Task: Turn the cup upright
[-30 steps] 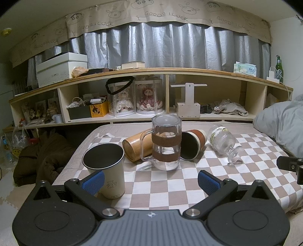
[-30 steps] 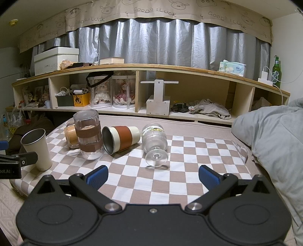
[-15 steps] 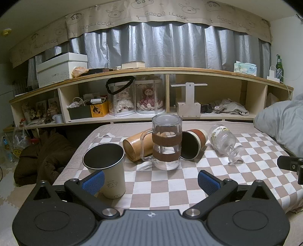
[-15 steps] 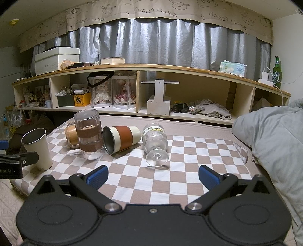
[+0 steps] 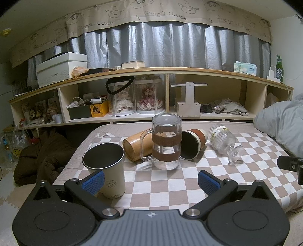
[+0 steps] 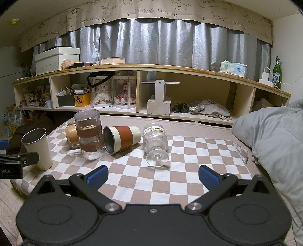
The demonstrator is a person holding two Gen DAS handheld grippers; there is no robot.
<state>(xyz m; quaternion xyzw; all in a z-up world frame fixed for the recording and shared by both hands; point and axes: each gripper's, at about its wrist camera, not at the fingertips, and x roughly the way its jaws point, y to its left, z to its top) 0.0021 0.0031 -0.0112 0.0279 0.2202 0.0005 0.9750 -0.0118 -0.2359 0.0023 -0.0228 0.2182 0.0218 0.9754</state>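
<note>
From my left wrist camera, my left gripper (image 5: pixel 150 179) has its blue-padded fingers (image 5: pixel 93 182) spread wide, grasping nothing. The checkered cloth (image 5: pixel 170 181) carries the cups. A cream metal cup (image 5: pixel 106 166) stands upright just past my left finger, which hides its lower left side; a small line drawing and a mark near its base are too small to read. The clear mug (image 5: pixel 166 144) with two brown bands stands mouth-down at the centre. Behind it a bamboo-coloured cup (image 5: pixel 135 146) lies on its side, and the mug covers its far end. To the right the brown-banded tumbler (image 5: pixel 193 144) lies on its side, mouth toward me, touching the mug. The ribbed goblet (image 5: pixel 224 141) lies tipped further right; its printed label is illegible. The valance (image 5: pixel 164 14) reads "GOOD LUCK". A white box (image 5: pixel 60 69) reads "SHOES". The other gripper shows only as a black piece at the right edge.

From my right wrist camera, my right gripper (image 6: pixel 153 177) is likewise released, fingers wide apart and empty. The goblet (image 6: pixel 155 143) lies foot toward me, straight ahead. The tumbler (image 6: pixel 121 139) and the mug (image 6: pixel 89 133) sit left of it. At the left edge the left gripper (image 6: pixel 18 162) shows cut-off lettering, "bot.AI". A green bottle (image 6: pixel 277 72) label is unreadable.
</note>
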